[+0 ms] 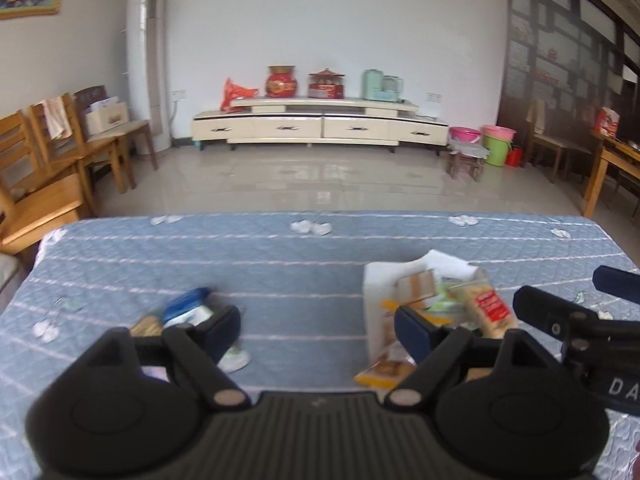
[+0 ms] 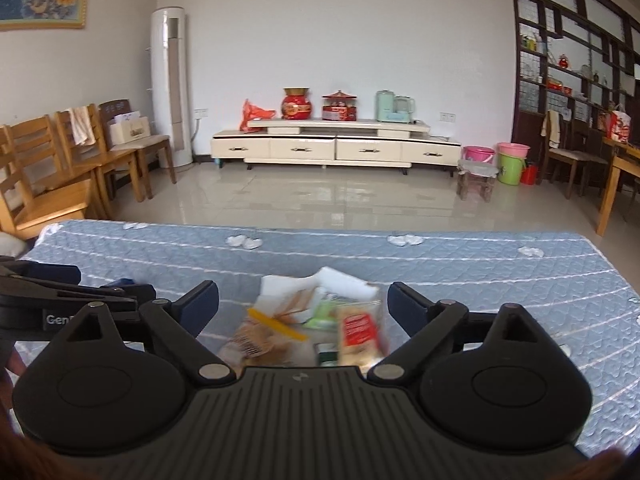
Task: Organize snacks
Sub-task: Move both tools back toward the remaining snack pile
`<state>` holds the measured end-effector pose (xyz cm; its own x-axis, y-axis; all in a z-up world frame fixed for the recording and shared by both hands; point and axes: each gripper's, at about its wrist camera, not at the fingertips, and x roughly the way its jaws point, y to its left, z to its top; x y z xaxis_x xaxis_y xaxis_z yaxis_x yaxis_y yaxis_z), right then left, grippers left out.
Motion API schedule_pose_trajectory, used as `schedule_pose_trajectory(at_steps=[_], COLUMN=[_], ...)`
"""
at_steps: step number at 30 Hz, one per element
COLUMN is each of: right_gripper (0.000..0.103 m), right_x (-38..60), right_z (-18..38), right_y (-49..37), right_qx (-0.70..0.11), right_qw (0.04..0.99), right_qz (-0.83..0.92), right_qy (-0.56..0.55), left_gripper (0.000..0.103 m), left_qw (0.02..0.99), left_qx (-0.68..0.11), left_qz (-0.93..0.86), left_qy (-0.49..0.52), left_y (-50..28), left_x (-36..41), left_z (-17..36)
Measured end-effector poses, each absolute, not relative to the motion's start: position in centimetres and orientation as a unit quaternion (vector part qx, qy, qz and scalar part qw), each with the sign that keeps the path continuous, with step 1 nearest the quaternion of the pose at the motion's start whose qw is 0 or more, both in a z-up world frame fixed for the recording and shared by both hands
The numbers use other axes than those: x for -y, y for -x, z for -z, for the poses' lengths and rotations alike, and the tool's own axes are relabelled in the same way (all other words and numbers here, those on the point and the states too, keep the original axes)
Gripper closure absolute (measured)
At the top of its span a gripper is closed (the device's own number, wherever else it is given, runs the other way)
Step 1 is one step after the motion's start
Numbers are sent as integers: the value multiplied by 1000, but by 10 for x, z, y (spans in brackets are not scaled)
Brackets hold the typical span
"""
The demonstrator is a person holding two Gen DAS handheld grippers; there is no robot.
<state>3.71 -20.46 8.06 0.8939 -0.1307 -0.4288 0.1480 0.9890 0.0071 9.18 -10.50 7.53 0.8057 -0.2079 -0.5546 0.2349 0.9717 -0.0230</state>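
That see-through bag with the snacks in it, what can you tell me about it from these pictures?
The clear plastic bag lies on the blue quilted cover, mouth open, with white paper sticking up at the back. Inside sit several packets: a red-labelled cracker pack, a green packet, and brown biscuit packs with a yellow strip. It looks soft and crumpled. The open right gripper frames it without touching it.

Snack box (image 1: 376, 280) on quilt (image 1: 304, 280), loose packets (image 1: 188, 312) to its left.

Matte black grippers (image 1: 318, 330), navy-padded jaws
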Motion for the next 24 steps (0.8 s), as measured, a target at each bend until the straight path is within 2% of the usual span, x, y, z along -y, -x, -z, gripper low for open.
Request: schedule_pose_trajectory(at_steps=[24], right_gripper=[0], right_x=[106], right_z=[-75], right_y=[-58], right_qx=[-246], right_qw=[969], right_qz=[-33], right_qy=[17], left_gripper=[19], left_qw=[957], left_qx=[-289], left_qz=[18], left_qy=[21], left_y=[-82], left_x=[-14], left_z=[-55])
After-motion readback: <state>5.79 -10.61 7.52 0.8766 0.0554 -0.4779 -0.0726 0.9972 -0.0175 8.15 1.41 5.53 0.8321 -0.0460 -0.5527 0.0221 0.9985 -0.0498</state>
